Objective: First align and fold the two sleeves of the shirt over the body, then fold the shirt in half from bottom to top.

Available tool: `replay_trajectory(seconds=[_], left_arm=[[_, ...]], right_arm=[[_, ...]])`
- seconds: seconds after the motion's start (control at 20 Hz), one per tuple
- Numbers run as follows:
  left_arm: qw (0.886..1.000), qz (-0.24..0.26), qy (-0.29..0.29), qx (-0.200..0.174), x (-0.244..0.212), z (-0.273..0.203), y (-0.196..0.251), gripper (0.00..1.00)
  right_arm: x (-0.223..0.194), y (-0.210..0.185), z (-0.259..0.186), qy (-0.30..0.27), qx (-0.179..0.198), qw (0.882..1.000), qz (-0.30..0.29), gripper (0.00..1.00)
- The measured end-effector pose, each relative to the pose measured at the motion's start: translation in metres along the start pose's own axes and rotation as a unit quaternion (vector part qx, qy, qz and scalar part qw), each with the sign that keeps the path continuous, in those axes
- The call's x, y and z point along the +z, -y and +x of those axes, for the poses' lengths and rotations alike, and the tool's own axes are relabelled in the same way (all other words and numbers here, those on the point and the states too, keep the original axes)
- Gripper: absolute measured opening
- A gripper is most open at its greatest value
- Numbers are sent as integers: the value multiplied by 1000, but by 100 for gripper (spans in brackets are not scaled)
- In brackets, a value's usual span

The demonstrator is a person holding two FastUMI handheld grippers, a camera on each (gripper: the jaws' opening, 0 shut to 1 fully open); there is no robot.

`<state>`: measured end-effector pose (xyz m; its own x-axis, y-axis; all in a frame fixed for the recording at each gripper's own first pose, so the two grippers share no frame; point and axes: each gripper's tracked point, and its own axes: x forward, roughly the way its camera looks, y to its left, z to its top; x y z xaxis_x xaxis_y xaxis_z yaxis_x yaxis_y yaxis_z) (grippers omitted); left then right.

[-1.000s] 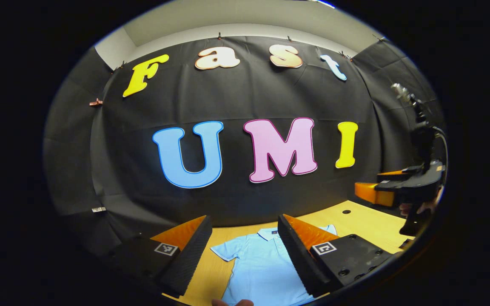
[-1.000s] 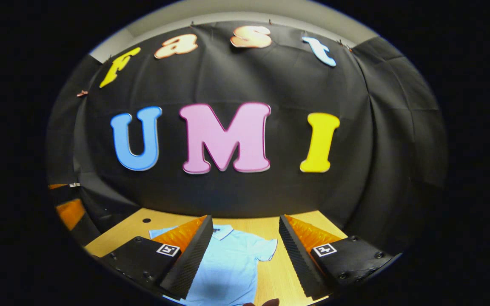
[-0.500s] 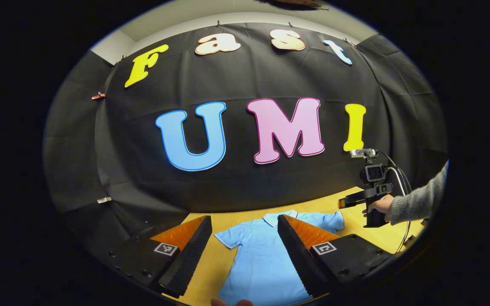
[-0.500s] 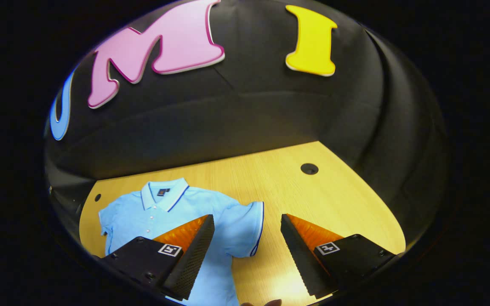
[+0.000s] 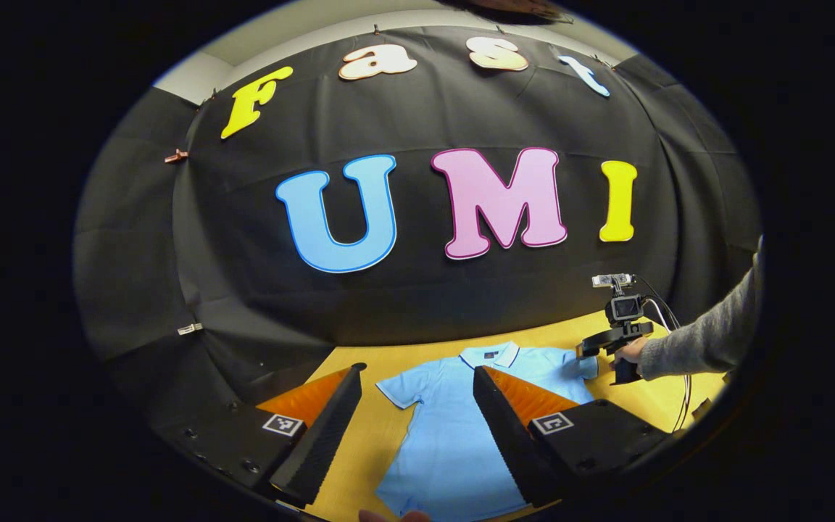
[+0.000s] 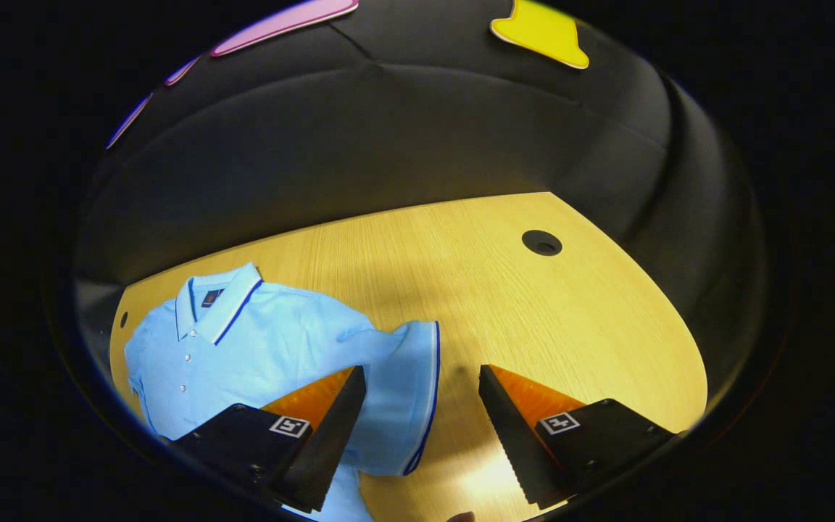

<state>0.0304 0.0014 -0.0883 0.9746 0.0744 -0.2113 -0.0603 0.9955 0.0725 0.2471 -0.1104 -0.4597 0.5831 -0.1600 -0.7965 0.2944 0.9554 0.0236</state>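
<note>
- The left gripper [image 5: 416,428] is held above the near part of the wooden table [image 5: 359,442], raised and looking across it toward the booth wall; its fingers stand wide apart and grasp nothing.
- Seen between and behind those fingers in the left gripper view, the light blue shirt [image 5: 454,442] lies flat on the table, collar toward the wall, with one short sleeve [image 5: 403,388] spread out to the left.
- The left gripper's right-hand finger [image 5: 512,442] covers part of the shirt's body, and the hem is cut off at the bottom edge.
- Farther right in that view, a hand [image 5: 631,350] in a grey sleeve [image 5: 707,337] holds the right gripper by its handle, tilted down over the shirt's far sleeve end; at this distance its fingers are too small to make out.
- In the right gripper view, the right gripper [image 6: 421,435] points steeply down at the table, released, with the blue-trimmed cuff of the shirt's right sleeve [image 6: 406,391] lying between its spread fingers.
- Whether either fingertip touches the cloth cannot be told.
- There the shirt's [image 6: 243,348] lower body is cut off by the view's edge and by the left-hand finger [image 6: 323,442].
- A round hole [image 6: 541,242] sits in the table well to the right of the shirt.
</note>
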Motion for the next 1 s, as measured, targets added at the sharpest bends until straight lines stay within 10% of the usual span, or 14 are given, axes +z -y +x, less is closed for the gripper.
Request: replay_trajectory(seconds=[0.4, 0.7, 1.0], left_arm=[[1000, -3, -16, 8, -13, 1, -10, 99], [1000, -4, -23, 13, -20, 2, -20, 98], [999, -9, -28, 13, -27, 0, -29, 99]], right_arm=[[-11, -12, 10, -10, 3, 1000, -10, 75], [-8, -18, 9, -7, 5, 1000, -1, 8], [12, -34, -10, 28, 27, 999, -9, 5]])
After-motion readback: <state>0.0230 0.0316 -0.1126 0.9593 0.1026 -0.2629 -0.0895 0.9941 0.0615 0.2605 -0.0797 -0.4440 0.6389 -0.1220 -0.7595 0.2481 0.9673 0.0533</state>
